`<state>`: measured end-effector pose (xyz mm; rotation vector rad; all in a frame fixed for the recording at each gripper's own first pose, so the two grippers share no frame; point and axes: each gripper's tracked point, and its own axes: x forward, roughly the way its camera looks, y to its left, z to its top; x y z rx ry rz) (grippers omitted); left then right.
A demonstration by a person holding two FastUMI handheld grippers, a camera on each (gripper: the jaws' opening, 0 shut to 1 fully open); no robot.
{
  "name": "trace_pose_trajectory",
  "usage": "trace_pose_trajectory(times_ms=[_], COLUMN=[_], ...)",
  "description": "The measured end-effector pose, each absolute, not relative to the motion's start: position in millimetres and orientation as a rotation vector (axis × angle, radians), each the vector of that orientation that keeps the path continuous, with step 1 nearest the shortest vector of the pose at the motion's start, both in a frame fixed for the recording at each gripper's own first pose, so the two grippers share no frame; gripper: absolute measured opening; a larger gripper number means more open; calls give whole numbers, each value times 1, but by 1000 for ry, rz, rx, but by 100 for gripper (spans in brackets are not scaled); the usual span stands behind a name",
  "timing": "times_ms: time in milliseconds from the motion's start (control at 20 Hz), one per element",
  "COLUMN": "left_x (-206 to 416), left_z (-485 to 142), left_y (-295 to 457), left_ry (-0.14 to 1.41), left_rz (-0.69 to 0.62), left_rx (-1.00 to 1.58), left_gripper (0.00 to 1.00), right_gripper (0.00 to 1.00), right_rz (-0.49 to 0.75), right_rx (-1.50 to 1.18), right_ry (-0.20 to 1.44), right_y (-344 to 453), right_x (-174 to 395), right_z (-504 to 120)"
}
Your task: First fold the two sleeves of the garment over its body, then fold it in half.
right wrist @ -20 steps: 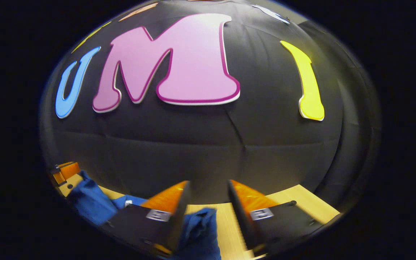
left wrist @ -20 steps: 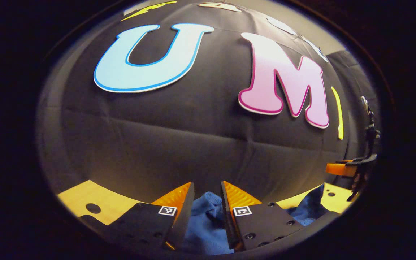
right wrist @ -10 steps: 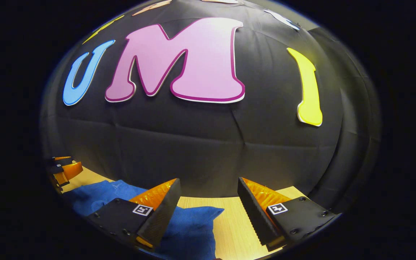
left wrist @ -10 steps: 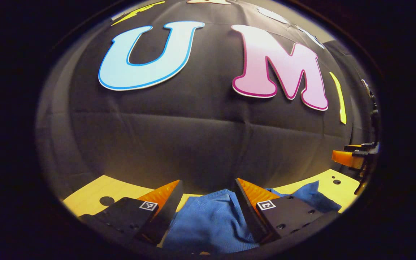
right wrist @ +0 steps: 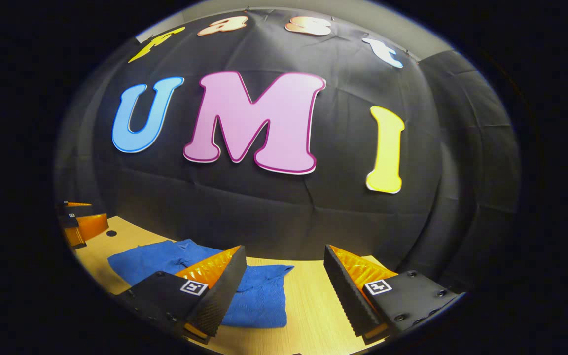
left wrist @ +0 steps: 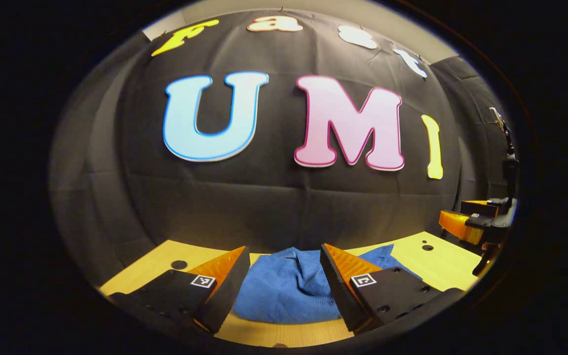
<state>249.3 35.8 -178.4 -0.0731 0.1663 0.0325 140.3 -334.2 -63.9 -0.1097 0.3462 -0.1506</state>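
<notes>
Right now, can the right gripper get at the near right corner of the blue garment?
Probably yes. The right gripper is open, and the blue garment lies flat on the wooden table just beside its left finger, nothing between them.

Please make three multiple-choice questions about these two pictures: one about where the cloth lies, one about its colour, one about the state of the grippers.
1. Where does the blue knitted garment lie?
A. on the light wooden table
B. hanging on the wall
C. on the floor

2. What colour is the garment?
A. red
B. blue
C. white

3. What state are the left gripper and right gripper in?
A. both shut on the garment
B. both open
C. one open, one shut

Answers: 1 A, the cloth rests flat on the tabletop; 2 B, both views show it blue; 3 B, each gripper's fingers stand apart, pressing on nothing.
</notes>
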Motion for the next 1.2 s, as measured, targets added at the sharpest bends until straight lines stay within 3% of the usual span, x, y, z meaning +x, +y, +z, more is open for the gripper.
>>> trace_pose_trajectory(times_ms=[250, 550, 950, 1050, 1200], left_x=[125, -10, -84, -91, -96], left_z=[-113, -44, -50, -48, -47], left_y=[35, 26, 9, 7, -8], left_ry=[128, 46, 68, 52, 35], left_rz=[46, 73, 85, 98, 54], left_rx=[-59, -169, -149, -160, -216], left_gripper=[82, 82, 82, 82, 81], right_gripper=[96, 99, 99, 96, 99], right_rz=[-177, -97, 6, 21, 55], right_rx=[-74, -51, -18, -8, 9], right_ry=[408, 409, 406, 356, 263], right_y=[-322, -290, -258, -252, -237], right_x=[44, -59, -136, -145, -149], right_z=[-11, 60, 110, 127, 144])
